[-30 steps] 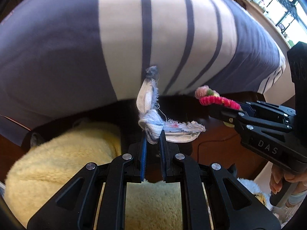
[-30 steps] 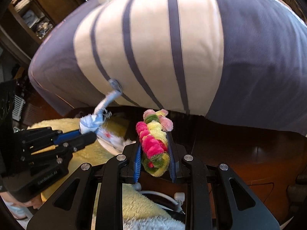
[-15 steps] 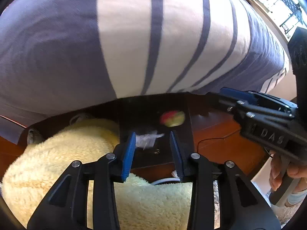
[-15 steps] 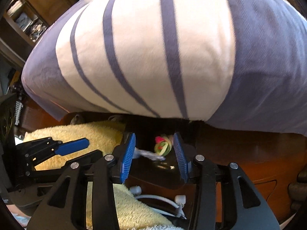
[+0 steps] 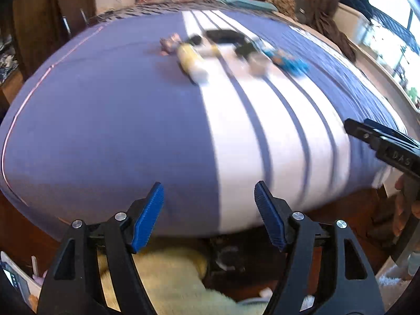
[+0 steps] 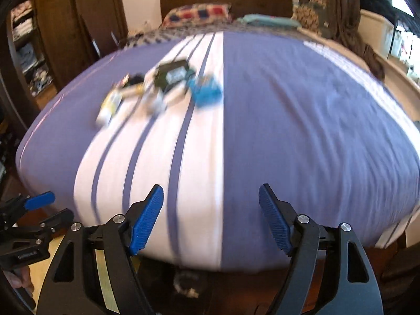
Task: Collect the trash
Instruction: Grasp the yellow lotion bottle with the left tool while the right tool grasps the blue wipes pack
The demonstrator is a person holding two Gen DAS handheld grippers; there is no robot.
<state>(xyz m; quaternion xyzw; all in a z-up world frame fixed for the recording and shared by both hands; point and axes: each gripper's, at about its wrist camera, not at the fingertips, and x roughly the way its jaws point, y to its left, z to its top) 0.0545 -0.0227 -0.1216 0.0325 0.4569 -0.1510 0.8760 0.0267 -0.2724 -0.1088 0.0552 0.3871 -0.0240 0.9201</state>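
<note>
Daylight from window (image 5: 393,26) at upper right, blown out there. Bed (image 5: 131,131) evenly lit, soft shadows. Heavy motion blur on bed stripes and clutter (image 6: 162,84) in both views. Fingers (image 5: 147,218) sharp. Strong fisheye bulge, dark vignetted corners.

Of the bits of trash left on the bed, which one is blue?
The crumpled blue wrapper, at the right end of the cluster on the bed, beside the black packet. The others are yellow, white or black; the yellow tube lies at the left end.
</note>
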